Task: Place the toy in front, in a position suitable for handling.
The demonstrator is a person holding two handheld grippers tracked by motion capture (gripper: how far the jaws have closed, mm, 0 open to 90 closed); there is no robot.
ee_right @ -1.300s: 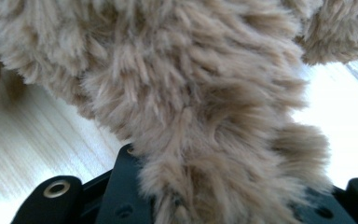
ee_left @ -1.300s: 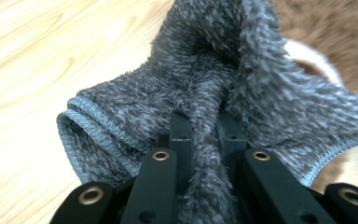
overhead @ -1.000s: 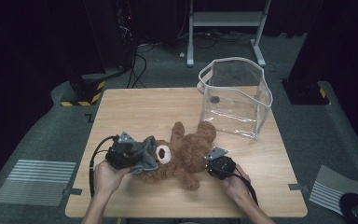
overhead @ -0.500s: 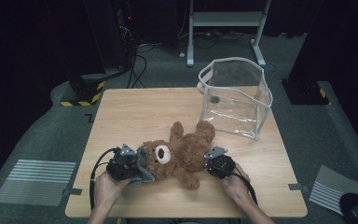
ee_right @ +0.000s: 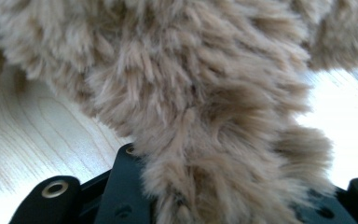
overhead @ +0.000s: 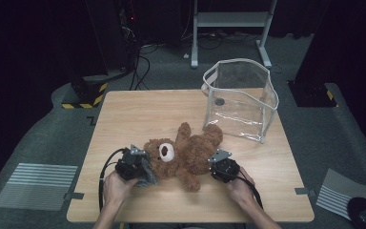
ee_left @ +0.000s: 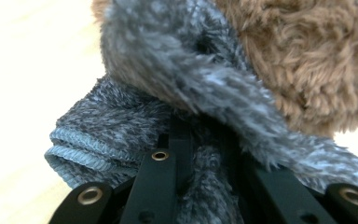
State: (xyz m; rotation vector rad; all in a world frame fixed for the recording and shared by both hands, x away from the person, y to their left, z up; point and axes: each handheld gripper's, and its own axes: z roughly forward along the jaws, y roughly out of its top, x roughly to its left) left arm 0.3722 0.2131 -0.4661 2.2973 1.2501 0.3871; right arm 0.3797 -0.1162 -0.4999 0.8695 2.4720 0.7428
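item: dressing of a plush toy, in progress, listed left to right. left claw (overhead: 140, 168): at the near left of the worktop (overhead: 138, 109), jaws drawn almost fully together and pinching a fold of the grey knit garment (overhead: 147, 172); in the left gripper view the ribbed hem of that garment (ee_left: 98, 140) bunches just ahead of the jaws, with the toy's fur lying over it. garment: touching the head end of the teddy bear (overhead: 186, 152), gathered beside and partly under the head, not pulled over any limb or the body as far as can be seen; whether it is a hat, sleeve or small jumper cannot be told. teddy bear: brown, lying on its back across the near middle of the worktop, head toward the left claw, legs toward the right. right claw (overhead: 219, 164): at the bear's lower end, jaws partly closed around a furry limb, which in the right gripper view (ee_right: 205, 140) rises from between the jaws. clear bag (overhead: 240, 98): standing open at the far right, apart from the bear, a small dark item inside. judged status: both grips secured, bear steadied; fitting of the garment barely begun, most work remaining.
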